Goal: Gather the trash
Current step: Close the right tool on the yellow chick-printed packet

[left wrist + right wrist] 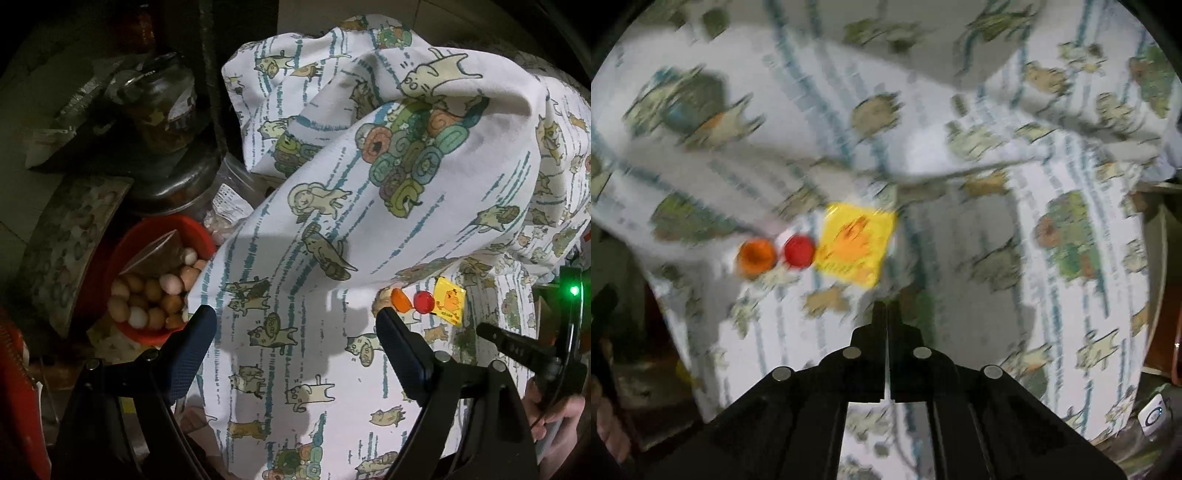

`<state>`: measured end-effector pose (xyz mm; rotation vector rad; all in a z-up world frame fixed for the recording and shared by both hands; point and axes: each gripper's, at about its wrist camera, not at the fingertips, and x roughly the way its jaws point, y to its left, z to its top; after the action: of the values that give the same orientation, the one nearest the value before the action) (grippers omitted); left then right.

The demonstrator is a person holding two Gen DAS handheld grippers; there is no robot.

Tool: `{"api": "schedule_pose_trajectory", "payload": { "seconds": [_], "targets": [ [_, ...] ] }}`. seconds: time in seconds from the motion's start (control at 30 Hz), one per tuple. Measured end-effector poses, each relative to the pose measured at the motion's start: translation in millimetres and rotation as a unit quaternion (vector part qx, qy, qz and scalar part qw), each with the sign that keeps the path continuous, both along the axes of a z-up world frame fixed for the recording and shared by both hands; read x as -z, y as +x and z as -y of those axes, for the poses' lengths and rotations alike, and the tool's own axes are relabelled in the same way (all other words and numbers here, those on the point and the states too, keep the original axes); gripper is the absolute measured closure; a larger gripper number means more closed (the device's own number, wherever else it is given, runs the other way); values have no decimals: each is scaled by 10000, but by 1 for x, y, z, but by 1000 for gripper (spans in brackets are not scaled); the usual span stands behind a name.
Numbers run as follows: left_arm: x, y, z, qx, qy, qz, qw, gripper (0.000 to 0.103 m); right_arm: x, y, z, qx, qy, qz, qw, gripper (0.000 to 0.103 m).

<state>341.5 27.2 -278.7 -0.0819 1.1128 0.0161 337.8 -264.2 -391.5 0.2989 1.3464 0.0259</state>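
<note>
Left wrist view: the left claw stands wide open above a white cloth printed with cats and blue stripes; nothing lies between its fingers. The cloth is bunched into a tall fold at centre and spreads flat below. On the flat part, under the edge of the fold, lie three pieces of trash in a row: an orange cap, a red cap and a yellow wrapper. The caps are just beside each other; the red cap touches or nearly touches the wrapper. All three lie just past the left claw's right finger. To the left of the cloth, a red bowl holds eggs; behind it stand dark jars. At the right edge, a hand holds the other tool, with a green light lit on it.

Right wrist view (blurred): the right claw shows its fingers all but together, only a thin slit between them, gripping nothing. It points down at the cloth. The orange cap, red cap and wrapper lie ahead and to its left, apart from the fingertips.
</note>
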Motion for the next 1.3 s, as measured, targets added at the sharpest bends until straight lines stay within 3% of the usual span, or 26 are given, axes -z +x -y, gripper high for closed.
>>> {"api": "schedule_pose_trajectory", "payload": {
  "seconds": [0.03, 0.1, 0.37, 0.47, 0.57, 0.63, 0.7, 0.83, 1.0, 1.1, 1.3],
  "targets": [
    [0, 0, 0, -22, 7, 1, 10000, 16, 1, 3, 3, -15, 78, 18, 10000, 59],
    [1, 1, -1, -42, 9, -23, 10000, 16, 2, 7, -1, -30, 167, 97, 9998, 41],
    [4, 6, 0, -27, -31, -114, 9999, 16, 26, 44, -29, 1016, -480, -101, 9936, 38],
    [4, 8, 0, -32, 197, -68, 9998, 16, 29, 57, -48, 868, -609, -23, 9944, 32],
    [5, 9, -4, -77, -21, -145, 9999, 16, 32, 61, -64, 612, -872, -42, 9943, 28],
    [4, 9, -4, -73, -115, -160, 9998, 16, 39, 66, -99, 233, -1156, -33, 9930, 28],
    [2, 8, -2, -72, -79, -130, 9999, 16, 38, 65, -105, 70, -1053, -59, 9944, 34],
    [1, 6, 4, -44, 39, -85, 9999, 16, 32, 56, -106, -215, -946, -119, 9952, 75],
    [2, 4, 9, -10, 96, -89, 9999, 16, 28, 47, -92, -303, -556, -259, 9977, 102],
    [3, 4, 10, -25, 124, -93, 9999, 16, 22, 40, -79, -153, -33, -324, 9994, 102],
    [5, 5, 10, -92, 212, -99, 9997, 16, 5, 28, -80, -469, 247, -75, 9986, 102]
  ]
}}
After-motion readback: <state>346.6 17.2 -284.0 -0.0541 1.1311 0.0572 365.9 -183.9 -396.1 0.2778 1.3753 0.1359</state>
